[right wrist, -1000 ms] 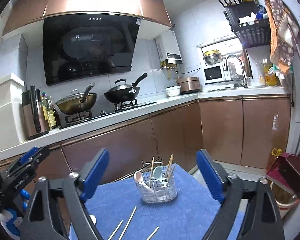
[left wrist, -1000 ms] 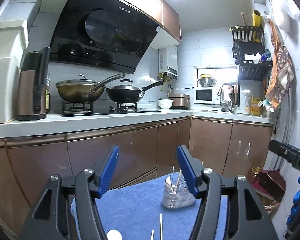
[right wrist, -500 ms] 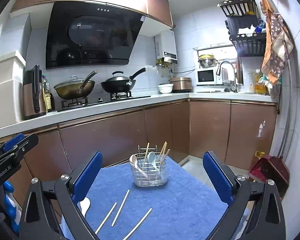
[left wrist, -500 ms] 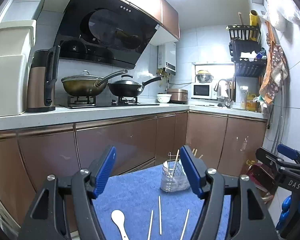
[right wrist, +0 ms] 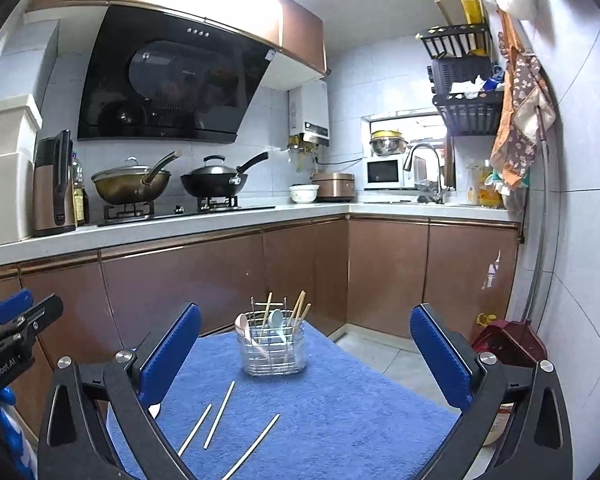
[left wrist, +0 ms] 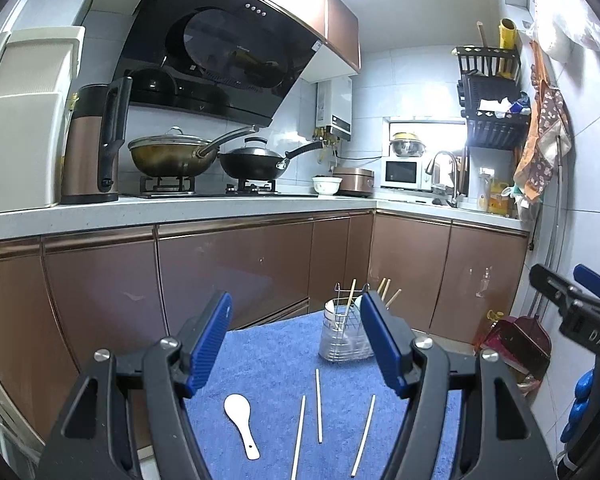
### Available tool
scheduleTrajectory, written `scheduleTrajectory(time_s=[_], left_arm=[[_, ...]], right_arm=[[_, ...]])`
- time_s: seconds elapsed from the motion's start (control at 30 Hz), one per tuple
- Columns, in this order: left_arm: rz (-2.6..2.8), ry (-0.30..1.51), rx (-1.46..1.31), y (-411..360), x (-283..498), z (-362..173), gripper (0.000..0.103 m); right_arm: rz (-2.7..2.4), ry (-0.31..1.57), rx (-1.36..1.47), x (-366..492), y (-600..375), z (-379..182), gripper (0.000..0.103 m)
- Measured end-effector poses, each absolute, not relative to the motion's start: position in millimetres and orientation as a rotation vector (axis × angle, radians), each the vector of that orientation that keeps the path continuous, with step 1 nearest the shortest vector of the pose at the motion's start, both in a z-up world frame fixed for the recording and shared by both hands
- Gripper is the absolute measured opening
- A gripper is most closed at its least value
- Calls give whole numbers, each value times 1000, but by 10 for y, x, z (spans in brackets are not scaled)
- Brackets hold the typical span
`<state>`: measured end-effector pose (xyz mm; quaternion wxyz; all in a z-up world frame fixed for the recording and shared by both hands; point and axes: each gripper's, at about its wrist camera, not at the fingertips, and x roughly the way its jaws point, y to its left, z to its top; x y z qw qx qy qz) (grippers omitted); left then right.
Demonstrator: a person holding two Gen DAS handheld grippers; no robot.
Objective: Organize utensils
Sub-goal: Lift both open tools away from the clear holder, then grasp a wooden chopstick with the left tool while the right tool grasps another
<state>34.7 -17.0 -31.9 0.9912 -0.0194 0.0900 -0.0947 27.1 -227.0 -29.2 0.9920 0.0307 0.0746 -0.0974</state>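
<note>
A clear utensil holder (left wrist: 342, 338) with a wire rack stands at the far end of the blue towel (left wrist: 268, 356). It holds spoons and several chopsticks. Three loose chopsticks (left wrist: 319, 404) lie on the towel in front of it, with a white spoon (left wrist: 240, 420) to their left. My left gripper (left wrist: 295, 300) hangs open above the towel's near part, with nothing between its fingers. My right gripper (right wrist: 306, 310) frames the holder (right wrist: 272, 344) from a distance; its jaws are opening and hold nothing. The loose chopsticks (right wrist: 220, 414) lie below its left finger.
Brown cabinets (right wrist: 220, 280) run behind and left of the towel-covered table, under a counter with two woks (right wrist: 214, 184) and a kettle. A red dustpan (right wrist: 508, 340) sits on the floor by the tiled wall on the right. Each gripper shows at the edge of the other's view.
Both grippers have drawn back from the holder, so more of the towel shows, with the spoon and loose chopsticks now in the left view. The right jaws stand wider.
</note>
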Motion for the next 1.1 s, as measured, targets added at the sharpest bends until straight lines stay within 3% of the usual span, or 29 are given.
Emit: scheduleTrajectory(time_s=[0.6, 1.1], left_arm=[[-159, 227, -41, -137, 453, -460, 65], [-216, 530, -121, 16, 1281, -1071, 65]], right_arm=[[-251, 159, 15, 291, -2272, -322, 103], [-133, 420, 135, 1060, -2454, -939, 103]])
